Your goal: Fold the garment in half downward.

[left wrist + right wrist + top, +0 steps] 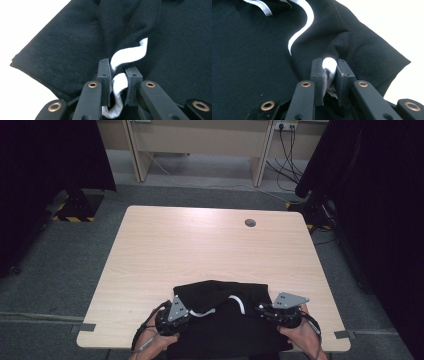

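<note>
Left gripper (117,75): clamped on white trim (119,82) of black garment (62,55).
Right gripper (329,72): likewise clamped; even tension is advised.

The high view looks down from above the table (210,250); both gripper views sit close on the black garment (220,297) at its near edge.

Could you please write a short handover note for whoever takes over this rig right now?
Left gripper: shut on the white band of the black garment.
Right gripper: shut on a white fold of the same garment.
The garment lies bunched at the near edge of the table, between the two grippers.
Done: both edges are gripped.
Left, probably: lift it, spread it flat on the bare tabletop, then fold it. Keep both grips even so the cloth does not slip.
</note>
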Tool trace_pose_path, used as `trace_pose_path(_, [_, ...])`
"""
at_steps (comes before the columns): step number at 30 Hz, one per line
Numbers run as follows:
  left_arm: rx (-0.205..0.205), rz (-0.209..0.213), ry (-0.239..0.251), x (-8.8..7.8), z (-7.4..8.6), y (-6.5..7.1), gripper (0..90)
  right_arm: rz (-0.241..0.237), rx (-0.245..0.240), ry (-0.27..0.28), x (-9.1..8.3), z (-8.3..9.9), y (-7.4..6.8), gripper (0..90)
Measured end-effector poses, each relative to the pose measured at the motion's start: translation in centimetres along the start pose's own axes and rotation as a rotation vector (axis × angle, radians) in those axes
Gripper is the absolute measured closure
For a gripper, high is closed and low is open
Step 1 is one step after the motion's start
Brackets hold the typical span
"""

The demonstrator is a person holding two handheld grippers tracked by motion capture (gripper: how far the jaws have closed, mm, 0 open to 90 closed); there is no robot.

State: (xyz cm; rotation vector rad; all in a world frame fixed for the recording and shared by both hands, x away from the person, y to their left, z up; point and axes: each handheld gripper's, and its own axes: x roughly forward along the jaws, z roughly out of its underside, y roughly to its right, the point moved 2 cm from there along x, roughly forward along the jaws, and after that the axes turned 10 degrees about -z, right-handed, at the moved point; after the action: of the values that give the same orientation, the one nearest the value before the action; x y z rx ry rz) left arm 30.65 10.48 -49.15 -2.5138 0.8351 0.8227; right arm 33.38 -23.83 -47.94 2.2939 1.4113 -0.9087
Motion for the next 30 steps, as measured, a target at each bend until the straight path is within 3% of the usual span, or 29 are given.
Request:
trace_pose_path(7, [-0.017,-0.032,-0.001,2.2,-1.3,-2.0,78.0,0.030,0.008,-0.011,0.5,-0.4,1.5,79.4])
trace_pose_path(14, [-0.022,-0.075,-0.003,5.2,-3.4,-4.4,79.5,0.068,0.033,-0.006,1.6,-1.7,4.6,79.6])
trace_pose_path(18, [-0.026,-0.102,0.017,5.8,-4.3,-5.4,82.7,0.084,0.033,-0.006,1.9,-2.5,5.8,79.8])
trace_pose_path(21, [-0.020,-0.113,0.044,5.1,-5.1,-5.8,84.0,0.095,0.020,0.019,1.2,-3.3,6.2,80.0])
trace_pose_path(24, [0.000,-0.122,0.082,3.5,-6.2,-6.0,84.2,0.107,-0.011,0.047,-0.1,-4.2,6.0,80.2])
trace_pose_path(26, [-0.009,-0.125,0.122,2.2,-6.9,-6.3,84.2,0.111,-0.031,0.074,-1.1,-4.9,5.8,80.3])
trace_pose_path(30, [0.003,-0.114,0.173,-0.2,-6.7,-5.8,84.1,0.118,-0.073,0.124,-2.9,-5.6,4.5,80.3])
